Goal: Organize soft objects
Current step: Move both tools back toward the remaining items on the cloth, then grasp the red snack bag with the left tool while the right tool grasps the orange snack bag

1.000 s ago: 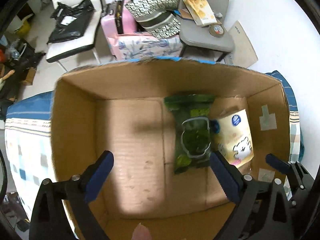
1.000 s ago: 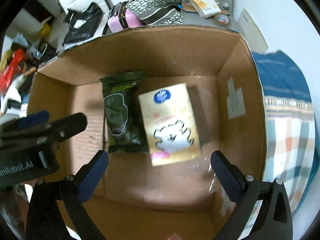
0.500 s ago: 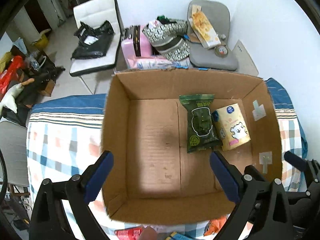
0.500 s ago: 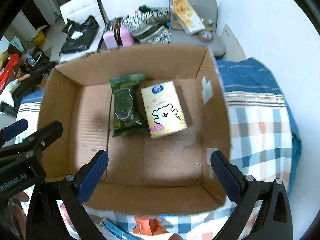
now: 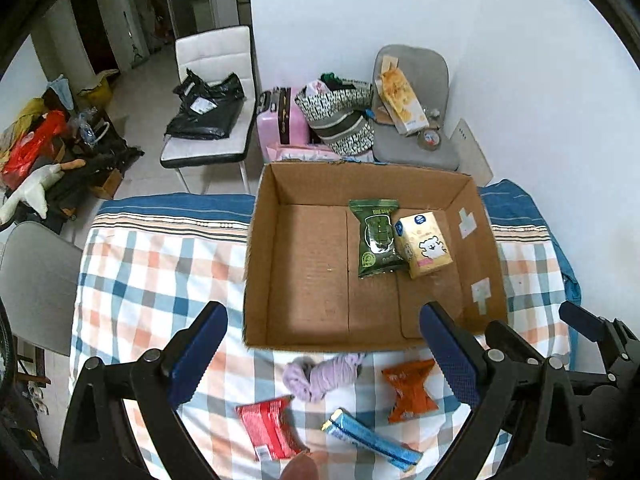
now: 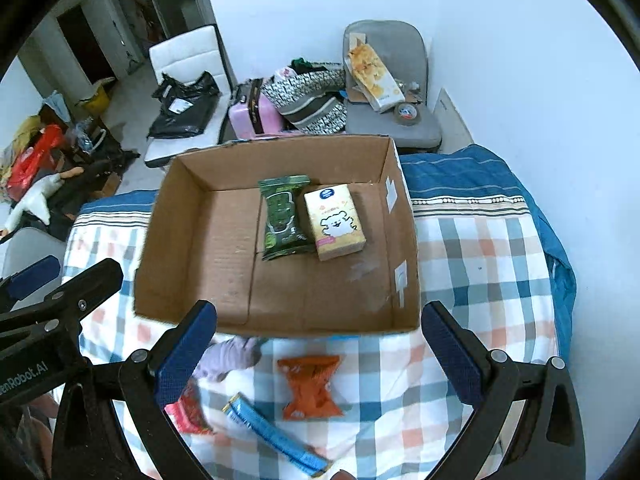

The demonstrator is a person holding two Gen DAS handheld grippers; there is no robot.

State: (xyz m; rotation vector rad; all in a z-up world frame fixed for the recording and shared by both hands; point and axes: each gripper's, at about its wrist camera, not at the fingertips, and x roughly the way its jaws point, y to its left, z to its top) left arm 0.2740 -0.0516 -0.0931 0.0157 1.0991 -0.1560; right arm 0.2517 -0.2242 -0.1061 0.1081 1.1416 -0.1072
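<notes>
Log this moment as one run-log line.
left gripper: open, empty | right gripper: open, empty | cardboard box: green pack, tissue pack | outside: purple cloth, orange packet

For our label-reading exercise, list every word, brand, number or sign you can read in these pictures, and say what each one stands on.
"enRobot.AI": white lettering on the black body of the left gripper, cut off at the picture's left edge, so the start is missing.
Green packet in the cardboard box: print too small to read.
Yellow tissue pack: blue logo and bear drawing, wording unreadable.
Red packet, blue bar, orange packet: print blurred.
</notes>
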